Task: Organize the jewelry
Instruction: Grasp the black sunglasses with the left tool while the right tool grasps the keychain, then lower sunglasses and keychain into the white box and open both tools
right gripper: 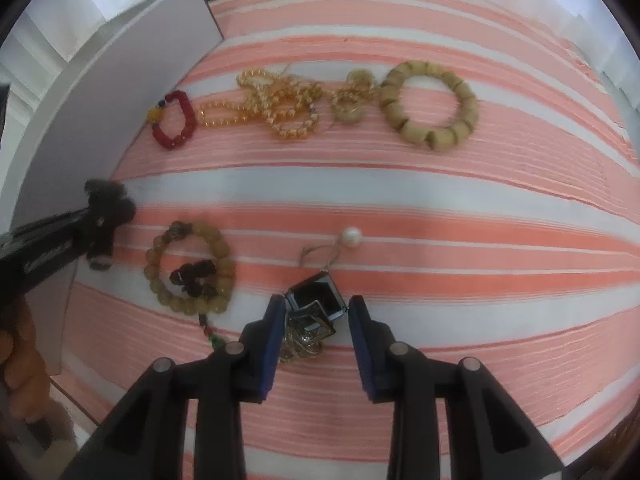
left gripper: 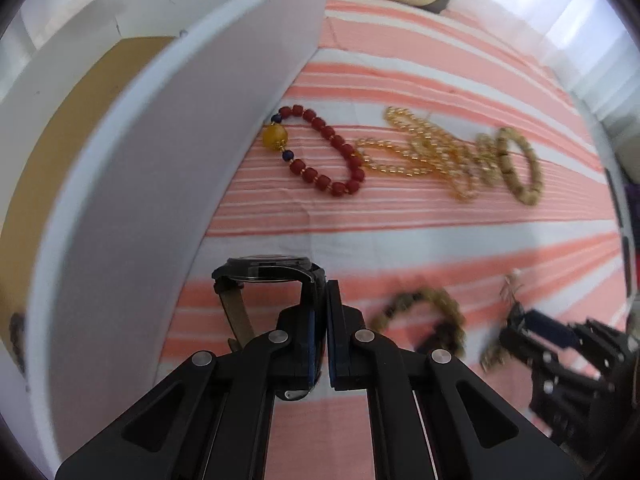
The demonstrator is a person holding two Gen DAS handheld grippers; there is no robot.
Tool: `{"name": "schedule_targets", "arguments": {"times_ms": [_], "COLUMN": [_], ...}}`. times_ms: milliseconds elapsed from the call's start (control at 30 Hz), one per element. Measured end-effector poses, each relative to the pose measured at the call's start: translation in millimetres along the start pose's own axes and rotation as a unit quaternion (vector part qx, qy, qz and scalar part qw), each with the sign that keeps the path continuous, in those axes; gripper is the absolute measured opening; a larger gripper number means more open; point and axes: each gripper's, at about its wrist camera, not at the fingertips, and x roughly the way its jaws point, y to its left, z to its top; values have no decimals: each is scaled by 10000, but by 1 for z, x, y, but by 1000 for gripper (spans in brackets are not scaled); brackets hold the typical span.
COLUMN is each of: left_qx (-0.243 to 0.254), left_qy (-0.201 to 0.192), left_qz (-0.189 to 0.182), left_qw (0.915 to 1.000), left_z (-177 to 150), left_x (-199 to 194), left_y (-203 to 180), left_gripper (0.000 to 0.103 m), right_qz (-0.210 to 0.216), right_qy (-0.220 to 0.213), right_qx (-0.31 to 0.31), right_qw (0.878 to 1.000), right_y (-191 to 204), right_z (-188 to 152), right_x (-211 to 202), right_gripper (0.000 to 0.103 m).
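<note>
In the left wrist view, the left gripper [left gripper: 325, 292] is squeezing tight on the band of a black watch [left gripper: 267, 272], which is sitting by the smooth white box [left gripper: 168, 168]. The cloth [left gripper: 400, 80] is soft, with pink and white stripes. A ring of round red beads [left gripper: 332, 152] with one big yellow bead is lying against the box. Shiny gold beads [left gripper: 424, 148] are tangled beside it, and a chunky tan bracelet [left gripper: 520, 164] is lying past them.

In the right wrist view, the right gripper [right gripper: 316, 308] is hanging partly open, with its blue pads on both sides of a small square black charm [right gripper: 316, 296] on a thin chain. I cannot tell if the pads are touching it. A round white pearl [right gripper: 352, 237] is lying just beyond. A loop of smooth amber beads [right gripper: 192, 268] is lying to the left.
</note>
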Motion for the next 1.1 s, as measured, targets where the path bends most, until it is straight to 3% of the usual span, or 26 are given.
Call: {"name": "schedule_targets", "arguments": {"times_ms": [333,633,833,1100], "left_qx": [242,203,-95,-778], "left_qy": [-261,-377,-707,-1118], "left_qz": [-441,-770,-756,-136], "left_qw": [9984,9961,9946,9906], "left_z": [-13,-18,-30,-36], "left_x": [-88,-162,-224,-268], "left_y": [-10,1,60,174], "left_gripper": [2,2,2,2], "right_qz": [37,414,890,1333], "right_qy": [-377,-799,-1153,-1244], "right_qx": [-304,-768,-1207,-1870], "right_qw": [9988,9930,9819,9653], "right_y": [0,48,105,211], "right_z": [-4,0,17,43], "right_x": [-75,-138,-183,-190], "right_gripper": [33,33,33,33]}}
